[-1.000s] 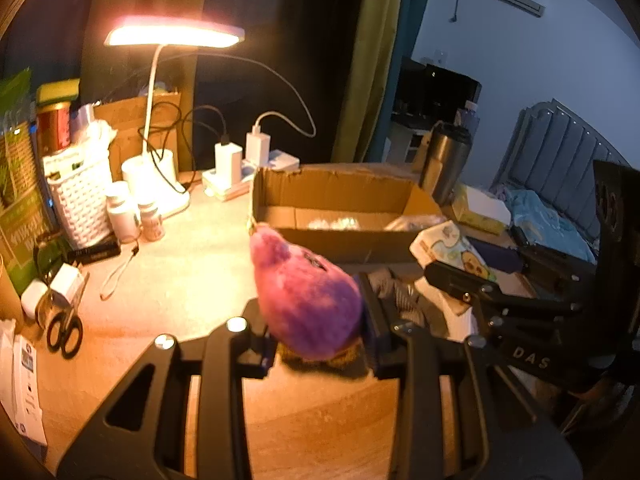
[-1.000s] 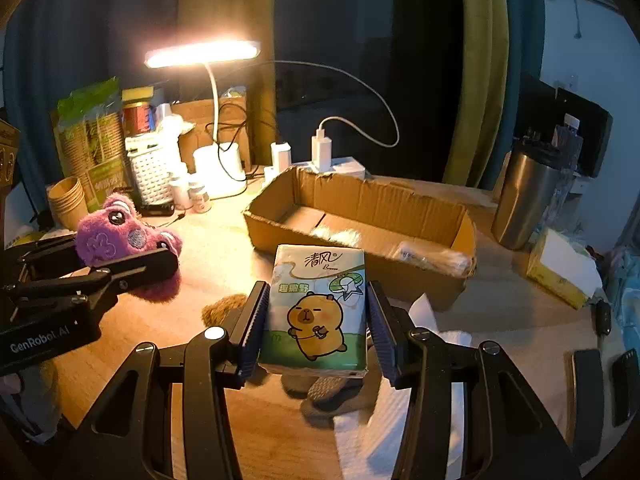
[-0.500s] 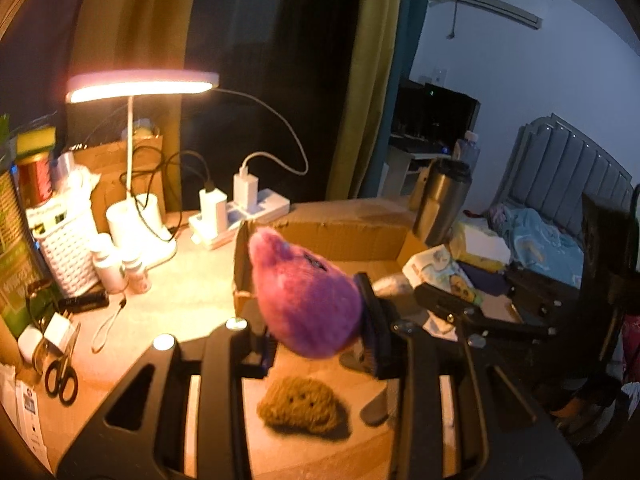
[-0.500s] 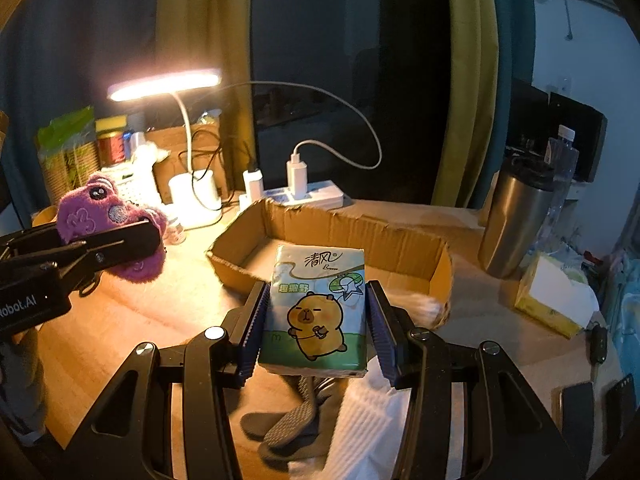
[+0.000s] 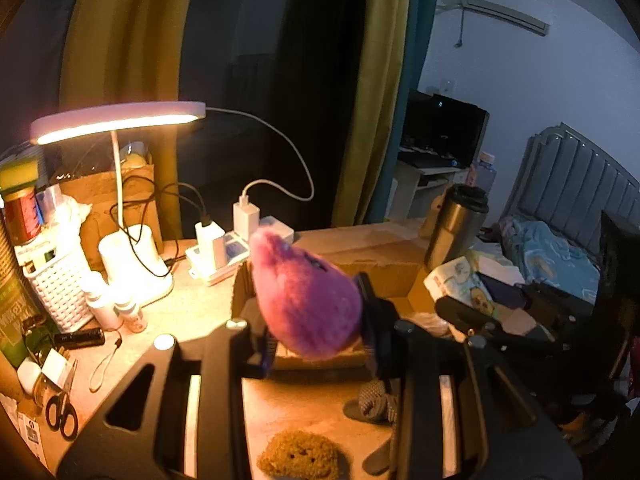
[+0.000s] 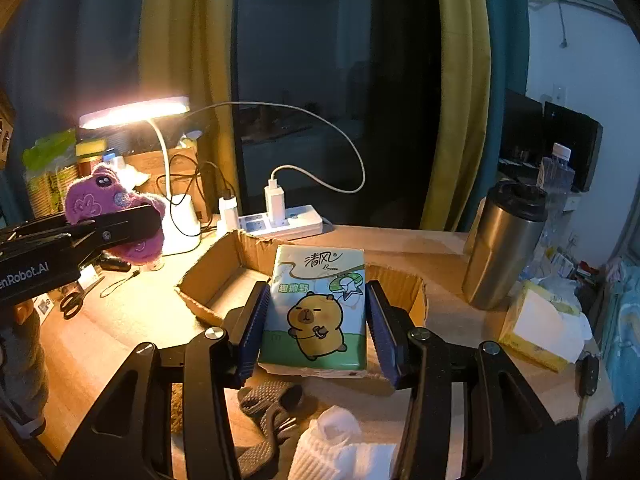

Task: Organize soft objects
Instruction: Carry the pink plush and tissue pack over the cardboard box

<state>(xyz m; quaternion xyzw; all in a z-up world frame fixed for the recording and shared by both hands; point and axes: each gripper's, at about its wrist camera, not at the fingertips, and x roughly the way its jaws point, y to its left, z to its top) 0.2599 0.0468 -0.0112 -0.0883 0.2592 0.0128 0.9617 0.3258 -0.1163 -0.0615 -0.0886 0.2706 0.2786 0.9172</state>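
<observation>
Above the cardboard box (image 6: 224,276) on the desk, the left gripper (image 5: 316,340) is clamping a purple plush toy (image 5: 304,304) while the right gripper (image 6: 316,328) is squeezing a capybara-printed tissue pack (image 6: 316,312) over the box's near wall.

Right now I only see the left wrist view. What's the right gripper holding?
Observer: The right gripper is shut on a tissue pack, upright, its capybara print facing that camera.
Operator: Anything under it?
Observer: A white sock lies on the table below it.
Operator: And my plush?
Observer: The left gripper clamps the plush, its eyes facing the right camera.
</observation>
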